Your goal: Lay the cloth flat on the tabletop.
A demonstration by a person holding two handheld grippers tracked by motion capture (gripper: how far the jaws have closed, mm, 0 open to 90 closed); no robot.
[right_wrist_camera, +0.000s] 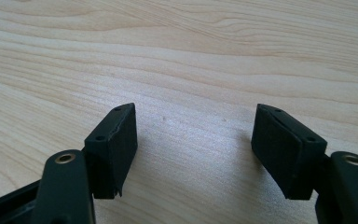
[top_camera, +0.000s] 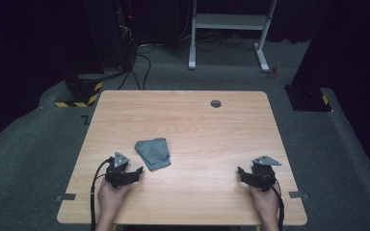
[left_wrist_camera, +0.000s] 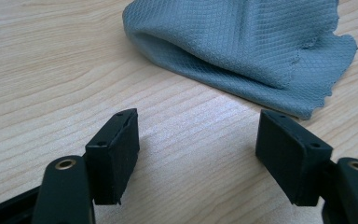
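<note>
The left gripper (left_wrist_camera: pixel 196 149) had its jaws spread wide apart with only bare wood between them, pointed at the grey cloth (left_wrist_camera: pixel 242 46) that lay just beyond the tips, not touching. The right gripper (right_wrist_camera: pixel 195 148) likewise stood with jaws apart over bare tabletop, gripping nothing. From the high view, the cloth (top_camera: pixel 154 153) sat crumpled on the wooden table (top_camera: pixel 183 120), left of centre and near the front, just beside the left gripper (top_camera: pixel 136 172); the right gripper (top_camera: pixel 242 173) was well apart from it, near the table's right front. A small round grommet (top_camera: pixel 216 103) sat near the far edge.
</note>
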